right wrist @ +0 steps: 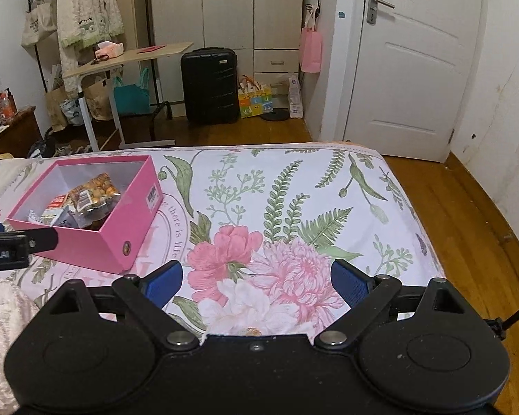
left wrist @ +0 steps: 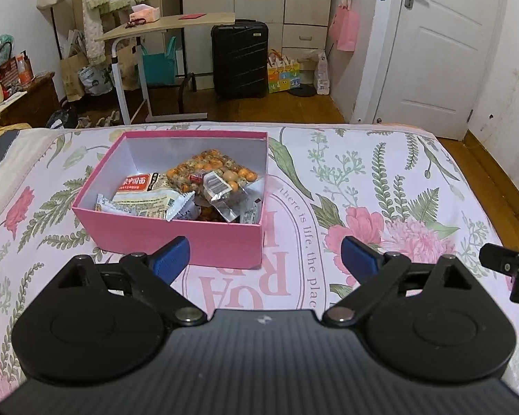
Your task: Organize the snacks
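Between the spread blue pads [left wrist: 171,257] of the left gripper [left wrist: 264,257]: nothing but floral bedsheet [left wrist: 380,186], jaws standing wide and gripping nothing. Just beyond the left pad, sitting on the sheet toward the bed's left side and near its far edge: an open pink cardboard box [left wrist: 138,231], lid off. Lying heaped inside, mostly toward its right and near walls: snack packets, among them a clear bag of orange and speckled coated nuts [left wrist: 207,169], a white packet with a red label [left wrist: 145,186], and a clear wrapper showing a barcode [left wrist: 218,190]. Poking in at the right edge of the left view: a black part of the other gripper.

Across on the right, the right gripper [right wrist: 256,282] likewise hanging wide open, blue pads [right wrist: 351,285] apart over the printed pink flowers, holding nothing, well clear of the box. Beyond the bed's far edge: wooden floor, a black suitcase [left wrist: 240,60], a rolling side table [left wrist: 169,24], a white door [left wrist: 443,48].
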Demonstrator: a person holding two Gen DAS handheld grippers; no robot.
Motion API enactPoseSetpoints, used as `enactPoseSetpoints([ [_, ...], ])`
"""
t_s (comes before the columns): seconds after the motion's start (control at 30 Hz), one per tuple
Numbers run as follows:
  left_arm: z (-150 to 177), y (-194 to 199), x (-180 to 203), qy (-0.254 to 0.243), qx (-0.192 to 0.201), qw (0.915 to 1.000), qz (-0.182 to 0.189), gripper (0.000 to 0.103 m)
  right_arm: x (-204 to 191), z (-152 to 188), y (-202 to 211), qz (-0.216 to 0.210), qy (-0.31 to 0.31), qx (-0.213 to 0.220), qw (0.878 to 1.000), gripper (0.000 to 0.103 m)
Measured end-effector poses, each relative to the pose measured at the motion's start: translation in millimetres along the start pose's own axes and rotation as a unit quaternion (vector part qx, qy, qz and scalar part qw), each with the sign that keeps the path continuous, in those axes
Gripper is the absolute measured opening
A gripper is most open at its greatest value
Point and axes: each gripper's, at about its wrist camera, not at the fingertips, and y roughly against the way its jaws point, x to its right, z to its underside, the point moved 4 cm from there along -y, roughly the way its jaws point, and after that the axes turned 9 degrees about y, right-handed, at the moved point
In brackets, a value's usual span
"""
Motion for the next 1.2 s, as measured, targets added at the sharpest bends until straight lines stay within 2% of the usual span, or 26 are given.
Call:
enactPoseSetpoints([
  [0.27,2.8,-8.1,0.2,0.010,0.002,0.9999,-0.001,0.095,-10.1,0.5,-6.3,-0.009,0.011,0.006,1.000,0.095],
  [0.87,6.1,-4.9,-10.3,0.016,0.023,0.9995,-0.015,0.095,-13.6,6.5,-7.1,0.011,0.009,0.018,1.000,0.095],
  [1.2,6.3,-6.9,-11.0,0.019,0.019,0.9996,-0.013,0.101,-12.4,6.5,-11.8,0.015,0.011,0.013,1.000,0.095],
])
